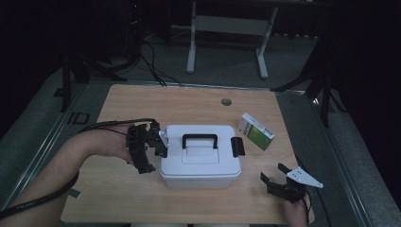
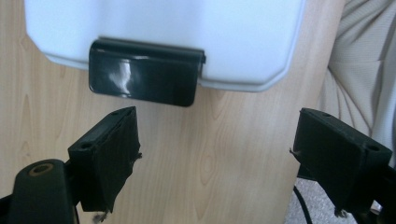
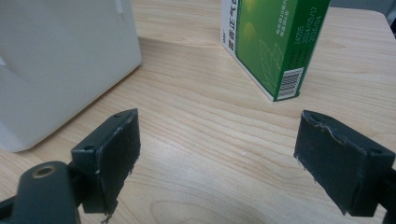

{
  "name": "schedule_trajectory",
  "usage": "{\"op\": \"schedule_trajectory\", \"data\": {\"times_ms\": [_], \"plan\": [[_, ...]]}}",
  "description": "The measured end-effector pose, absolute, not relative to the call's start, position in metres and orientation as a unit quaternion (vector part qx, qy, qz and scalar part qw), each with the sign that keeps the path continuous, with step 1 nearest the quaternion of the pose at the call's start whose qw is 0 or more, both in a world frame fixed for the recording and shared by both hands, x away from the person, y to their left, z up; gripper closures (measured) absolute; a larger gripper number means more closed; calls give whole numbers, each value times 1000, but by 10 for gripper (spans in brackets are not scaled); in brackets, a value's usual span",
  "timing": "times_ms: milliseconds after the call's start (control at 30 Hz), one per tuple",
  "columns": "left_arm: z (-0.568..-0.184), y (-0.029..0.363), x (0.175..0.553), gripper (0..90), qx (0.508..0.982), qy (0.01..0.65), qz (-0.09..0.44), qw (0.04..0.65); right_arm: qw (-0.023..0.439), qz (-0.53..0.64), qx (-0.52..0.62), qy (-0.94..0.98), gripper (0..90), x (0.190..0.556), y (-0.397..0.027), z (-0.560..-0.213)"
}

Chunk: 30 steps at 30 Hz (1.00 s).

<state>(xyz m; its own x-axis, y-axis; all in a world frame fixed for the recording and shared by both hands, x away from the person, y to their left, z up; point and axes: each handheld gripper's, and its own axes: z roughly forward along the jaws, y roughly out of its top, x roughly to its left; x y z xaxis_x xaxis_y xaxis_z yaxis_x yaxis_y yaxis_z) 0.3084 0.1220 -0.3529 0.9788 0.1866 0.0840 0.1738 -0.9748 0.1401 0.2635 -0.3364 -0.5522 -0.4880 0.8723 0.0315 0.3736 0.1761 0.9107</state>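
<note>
A white plastic box (image 1: 199,156) with a black carry handle (image 1: 200,140) stands in the middle of the wooden bench (image 1: 142,101), its lid down and a black latch at each short end. The left hand-held gripper (image 1: 150,149) sits just beside the box's left end; in the left gripper view its two padded jaws stand wide apart with nothing between them, and the left latch (image 2: 144,78) lies straight ahead, close to the fingertips but not touching them. The right latch (image 1: 237,146) juts out from the opposite end. The right hand-held gripper (image 1: 276,178) rests low near the front right corner of the bench, well apart from the box, its jaws likewise spread and empty. Behind it and to the right of the box stands a green and white carton (image 1: 256,131), seen closer in the right gripper view (image 3: 273,42). Judged from this layout, the step in hand is working the left latch so that the lid can be opened. The next move probably calls for bringing one pad under or against the latch's free edge and levering it away from the box wall, while the box is kept from sliding across the bench.
</note>
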Motion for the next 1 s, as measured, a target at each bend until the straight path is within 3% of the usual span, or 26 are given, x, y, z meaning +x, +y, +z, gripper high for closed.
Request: {"op": "schedule_trajectory", "data": {"times_ms": [1000], "plan": [[-349,72,339,156,996,67,38,48,260,476,430,722,138,263,-337,-552]]}}
